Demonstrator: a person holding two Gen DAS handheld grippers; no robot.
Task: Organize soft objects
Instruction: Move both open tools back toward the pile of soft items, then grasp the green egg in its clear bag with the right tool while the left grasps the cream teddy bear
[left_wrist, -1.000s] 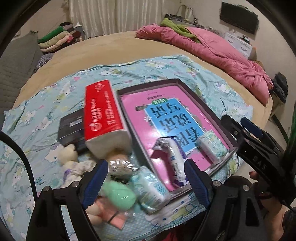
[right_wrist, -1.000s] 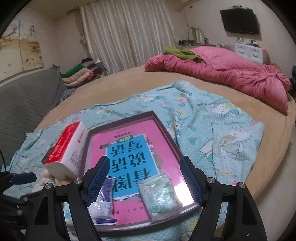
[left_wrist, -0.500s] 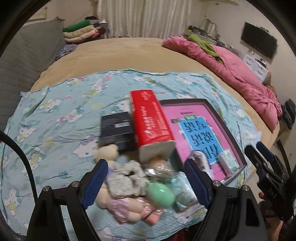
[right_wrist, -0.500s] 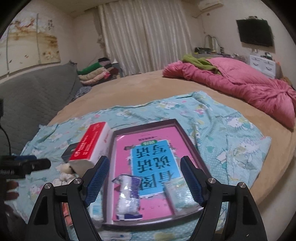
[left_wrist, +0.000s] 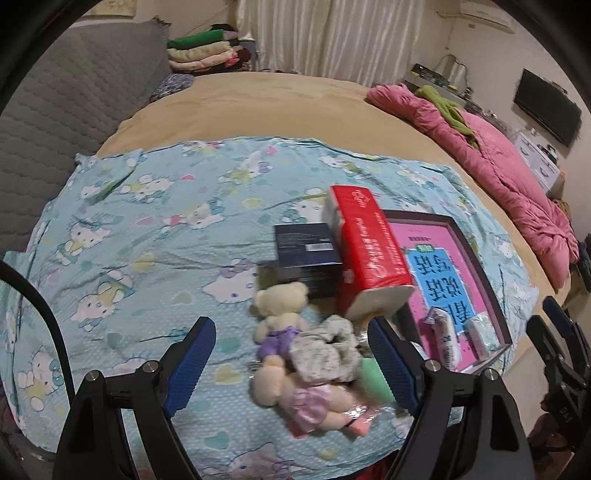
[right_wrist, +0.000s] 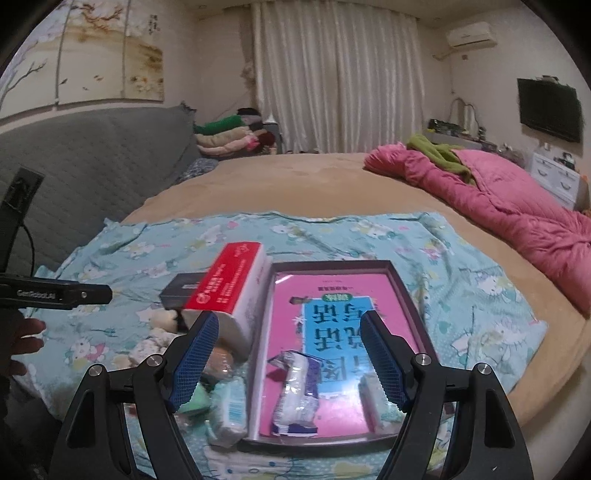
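Both grippers are hanging wide and empty right now. The left gripper (left_wrist: 291, 354) is sitting over the loose pile on the cartoon-print sheet (left_wrist: 147, 236), where the cream teddy bear (left_wrist: 279, 314) is lying against a grey plush (left_wrist: 325, 350), just beside the red tissue pack (left_wrist: 369, 258). The right gripper (right_wrist: 288, 354) is looking over the tray (right_wrist: 402, 291), which is already holding 2 small packets. Probably best to be closing on the bear's torso alone, not snagging the plush, then lifting cleanly over the tray rim.

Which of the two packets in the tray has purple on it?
The longer crinkled packet on the tray's left side; the smaller pale green packet lies at the right.
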